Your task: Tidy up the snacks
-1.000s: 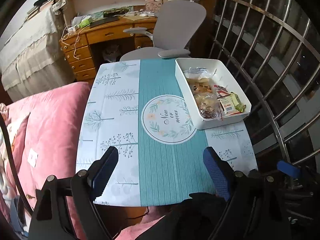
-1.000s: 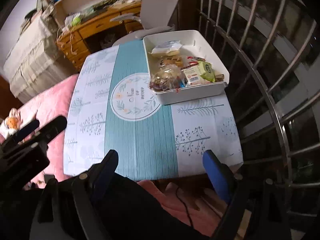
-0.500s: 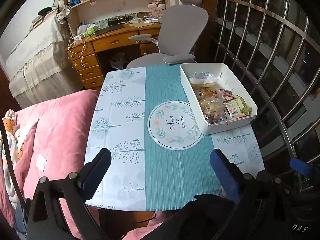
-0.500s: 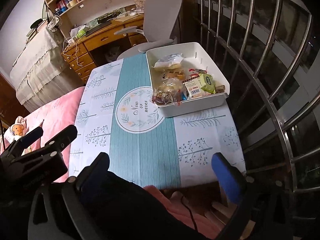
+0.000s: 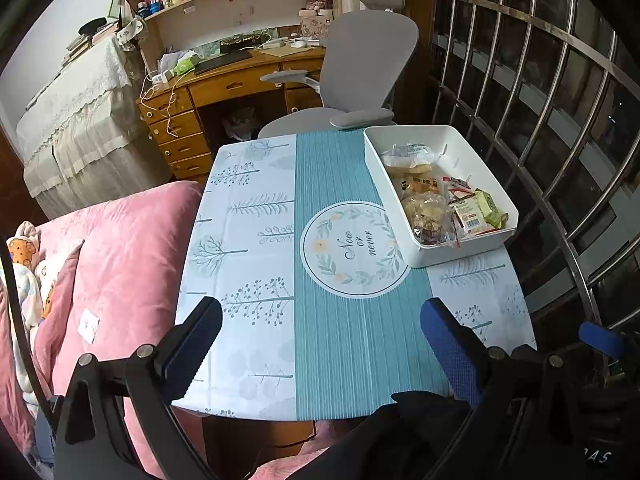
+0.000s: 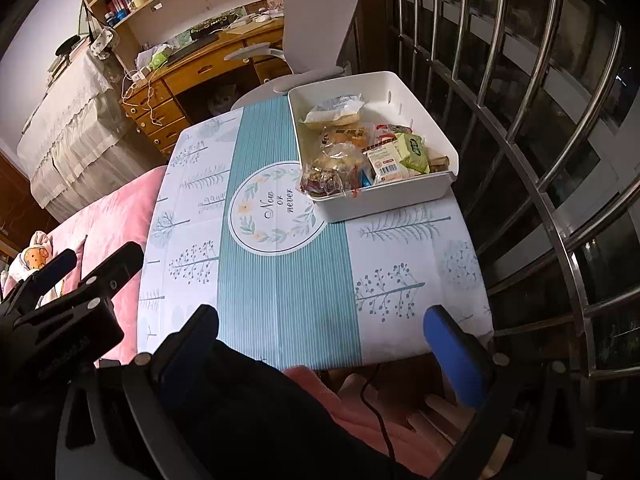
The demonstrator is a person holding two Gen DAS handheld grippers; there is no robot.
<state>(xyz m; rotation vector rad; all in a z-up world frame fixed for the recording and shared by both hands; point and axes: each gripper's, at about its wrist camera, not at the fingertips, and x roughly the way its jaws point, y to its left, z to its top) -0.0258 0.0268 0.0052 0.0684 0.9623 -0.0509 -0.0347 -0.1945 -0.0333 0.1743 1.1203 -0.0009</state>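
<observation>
A white plastic bin (image 5: 466, 142) stands at the table's far right and holds several wrapped snacks (image 5: 426, 210): bread packs, a red-white packet and a green packet (image 5: 490, 208). The bin (image 6: 416, 198) and its snacks (image 6: 352, 156) show in the right wrist view too. My left gripper (image 5: 320, 320) is open and empty above the table's near edge. My right gripper (image 6: 320, 328) is open and empty, held back over the near edge above a lap. The left gripper's body (image 6: 68, 304) shows at the left of the right wrist view.
The table has a teal and white tree-print cloth (image 5: 256, 248). A grey office chair (image 5: 360, 76) stands behind it, before a wooden desk (image 5: 224, 92). Metal window bars (image 5: 560, 128) run along the right. A pink blanket (image 5: 116, 256) lies at the left.
Both grippers have drawn back and risen from the table, so more of the room shows. The bin and snacks have not moved.
</observation>
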